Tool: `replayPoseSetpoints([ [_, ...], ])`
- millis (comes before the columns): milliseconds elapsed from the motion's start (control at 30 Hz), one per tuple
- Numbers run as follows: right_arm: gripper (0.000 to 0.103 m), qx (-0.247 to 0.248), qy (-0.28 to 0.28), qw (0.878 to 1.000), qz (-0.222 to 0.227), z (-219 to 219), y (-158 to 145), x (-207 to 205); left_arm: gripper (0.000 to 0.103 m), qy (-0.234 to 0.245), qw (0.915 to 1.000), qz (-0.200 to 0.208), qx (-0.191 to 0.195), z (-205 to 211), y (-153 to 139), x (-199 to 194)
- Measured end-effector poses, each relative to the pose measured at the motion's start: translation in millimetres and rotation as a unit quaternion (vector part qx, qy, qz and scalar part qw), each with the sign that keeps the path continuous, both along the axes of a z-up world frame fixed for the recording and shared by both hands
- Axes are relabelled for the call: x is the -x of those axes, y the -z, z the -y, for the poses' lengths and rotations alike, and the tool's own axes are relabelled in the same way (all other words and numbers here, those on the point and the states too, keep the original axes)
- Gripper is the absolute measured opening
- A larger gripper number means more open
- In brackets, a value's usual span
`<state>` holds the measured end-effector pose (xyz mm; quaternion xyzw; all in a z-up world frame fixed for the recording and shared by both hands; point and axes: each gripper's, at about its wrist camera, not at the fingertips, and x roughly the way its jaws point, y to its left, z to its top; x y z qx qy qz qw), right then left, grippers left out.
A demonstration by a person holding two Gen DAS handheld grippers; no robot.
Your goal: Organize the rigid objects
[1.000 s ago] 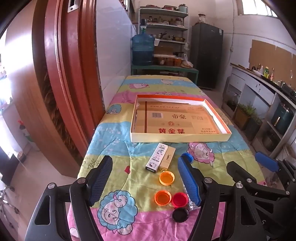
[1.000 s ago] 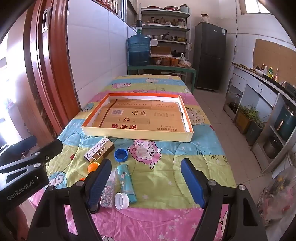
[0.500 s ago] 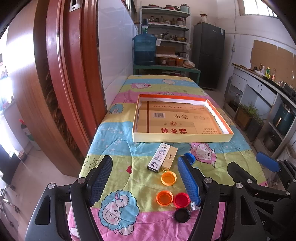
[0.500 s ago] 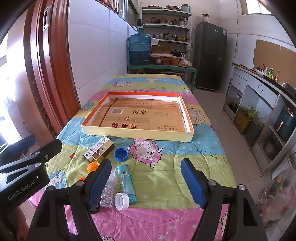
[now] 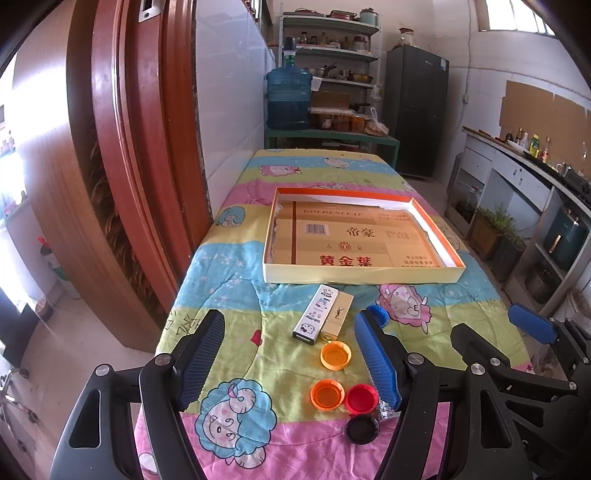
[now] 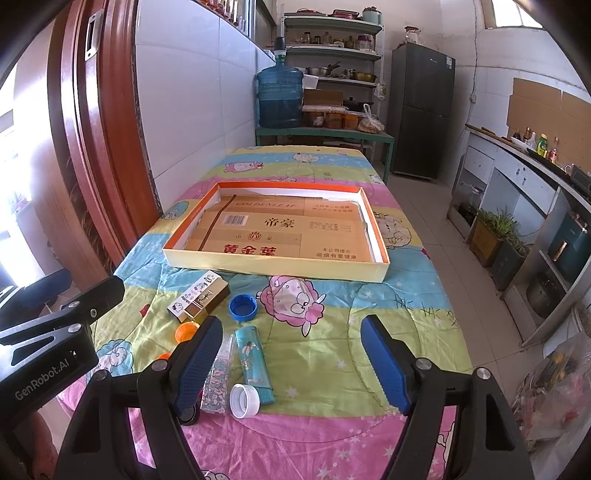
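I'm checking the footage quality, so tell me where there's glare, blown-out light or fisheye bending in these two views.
Left wrist view: daylight blows out the far left edge, a bright sheen streaks the wooden door frame, which bows with fisheye curvature; the cardboard tray stays sharp. Right wrist view: the window at top right is overexposed, the tiled wall glares, corners vignette black.

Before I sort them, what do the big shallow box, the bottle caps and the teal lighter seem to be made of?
Shallow box: cardboard, going by its thin glossy yellow wall, orange rim and brown printed carton sheet lining the bottom. Orange cap, red cap and blue cap: probably moulded plastic, uniform colour with a slight sheen. Teal lighter: likely plastic with a printed glossy skin; too small to confirm.
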<state>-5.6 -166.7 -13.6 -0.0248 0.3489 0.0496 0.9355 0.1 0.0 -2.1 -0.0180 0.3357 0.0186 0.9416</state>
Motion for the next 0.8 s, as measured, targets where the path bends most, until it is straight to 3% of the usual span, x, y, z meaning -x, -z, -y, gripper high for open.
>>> replayPoseSetpoints([
  [800, 0.077, -0.002, -0.002, 1.000, -0.009, -1.3, 7.0, -2.1, 0.075, -0.001, 1.0000, -0.007, 0.006, 0.1, 5.7, -1.5],
])
